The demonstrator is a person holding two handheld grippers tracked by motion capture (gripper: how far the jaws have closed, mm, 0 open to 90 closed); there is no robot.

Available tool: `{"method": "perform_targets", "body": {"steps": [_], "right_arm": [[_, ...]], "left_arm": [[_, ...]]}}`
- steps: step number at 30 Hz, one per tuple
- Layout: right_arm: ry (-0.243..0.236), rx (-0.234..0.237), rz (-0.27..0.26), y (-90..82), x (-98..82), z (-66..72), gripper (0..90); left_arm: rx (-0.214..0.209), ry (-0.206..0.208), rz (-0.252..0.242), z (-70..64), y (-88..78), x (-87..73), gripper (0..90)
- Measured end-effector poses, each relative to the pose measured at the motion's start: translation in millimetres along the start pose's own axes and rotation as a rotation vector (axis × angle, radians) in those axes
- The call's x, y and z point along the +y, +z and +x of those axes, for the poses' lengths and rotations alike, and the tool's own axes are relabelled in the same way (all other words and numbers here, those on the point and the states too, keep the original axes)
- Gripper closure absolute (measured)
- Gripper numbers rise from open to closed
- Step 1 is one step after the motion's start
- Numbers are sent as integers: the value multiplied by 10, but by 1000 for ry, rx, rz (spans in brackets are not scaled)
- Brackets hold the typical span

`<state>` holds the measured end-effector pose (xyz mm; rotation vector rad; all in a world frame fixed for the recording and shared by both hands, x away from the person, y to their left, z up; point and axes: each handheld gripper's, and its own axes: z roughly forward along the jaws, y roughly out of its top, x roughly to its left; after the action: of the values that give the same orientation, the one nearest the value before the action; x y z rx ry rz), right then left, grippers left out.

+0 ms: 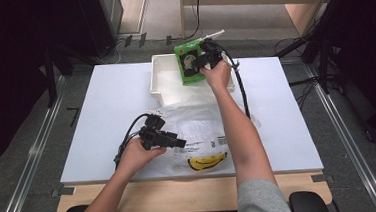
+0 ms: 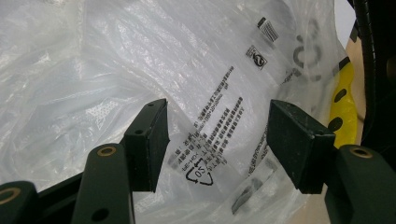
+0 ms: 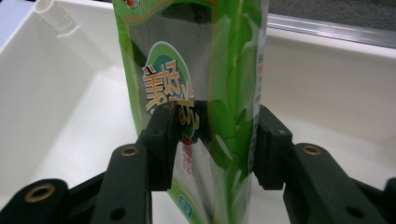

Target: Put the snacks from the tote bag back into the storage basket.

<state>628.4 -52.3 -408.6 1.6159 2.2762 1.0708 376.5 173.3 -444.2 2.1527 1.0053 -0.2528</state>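
R tongs (image 3: 212, 144) straddle the green packet (image 3: 201, 70), pads apart w/ slack, packet upright, long axis vertical, over white tray (image 1: 167, 85) at worktop 12 o'clock. L tongs (image 2: 219, 140) apart over clear bag (image 2: 116, 70), 6 o'clock.

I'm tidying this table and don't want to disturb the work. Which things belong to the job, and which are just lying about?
In the job:
- green packet, between the right tongs
- white bin, under the packet
- clear plastic bag, with the left tongs open over it

Lying about:
- yellow banana print, part of the bag
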Motion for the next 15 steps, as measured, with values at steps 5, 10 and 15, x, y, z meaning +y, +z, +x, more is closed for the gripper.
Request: {"method": "perform_targets", "body": {"steps": [5, 10, 15], "right_arm": [[7, -11, 3, 24, -6, -11, 528], [12, -23, 17, 54, -19, -37, 481], [21, -22, 36, 96, -36, -76, 419]], "left_arm": [[2, 0, 1, 2, 0, -1, 401], [2, 0, 1, 1, -1, -1, 400], [2, 1, 2, -2, 5, -2, 399]]}}
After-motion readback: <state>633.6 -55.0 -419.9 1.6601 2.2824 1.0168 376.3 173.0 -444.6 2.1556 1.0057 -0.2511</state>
